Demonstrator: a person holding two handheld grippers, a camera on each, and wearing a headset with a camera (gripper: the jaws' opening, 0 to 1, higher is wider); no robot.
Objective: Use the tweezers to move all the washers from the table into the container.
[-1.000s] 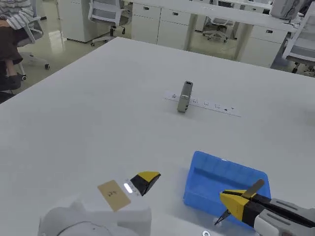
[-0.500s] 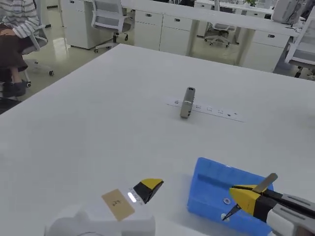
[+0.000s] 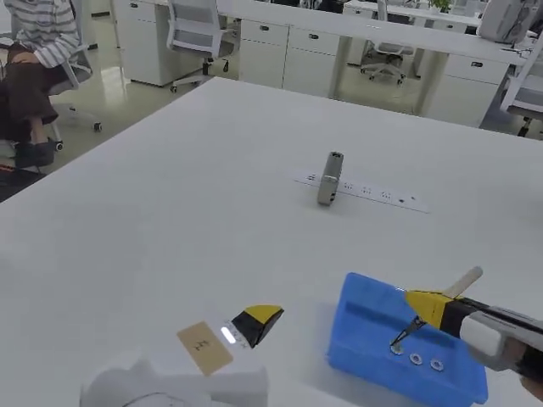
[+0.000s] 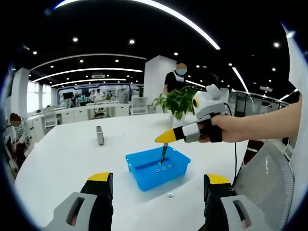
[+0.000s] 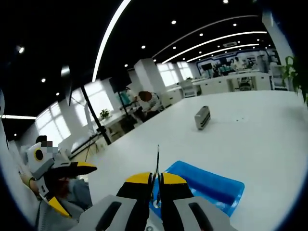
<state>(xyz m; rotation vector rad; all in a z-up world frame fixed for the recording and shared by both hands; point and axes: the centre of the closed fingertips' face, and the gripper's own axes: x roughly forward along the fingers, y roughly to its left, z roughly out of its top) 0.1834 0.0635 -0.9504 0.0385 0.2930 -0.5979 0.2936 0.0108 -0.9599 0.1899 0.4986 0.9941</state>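
A blue container sits on the white table at the near right, with a few small washers lying inside. My right gripper is shut on thin tweezers, whose tip dips into the container beside the washers. The right gripper view has the shut jaws, tweezers and container. My left gripper hovers left of the container, open and holding nothing. One washer lies on the table just in front of the container. The right gripper hangs above it.
A small grey device stands upright mid-table on a flush socket strip. A person sits on a chair beyond the far left table edge. Desks and office chairs line the back.
My right gripper has swung the tweezers up from the table's near edge and over the container, tip now inside it. More washers now show in the container. The left gripper stays put.
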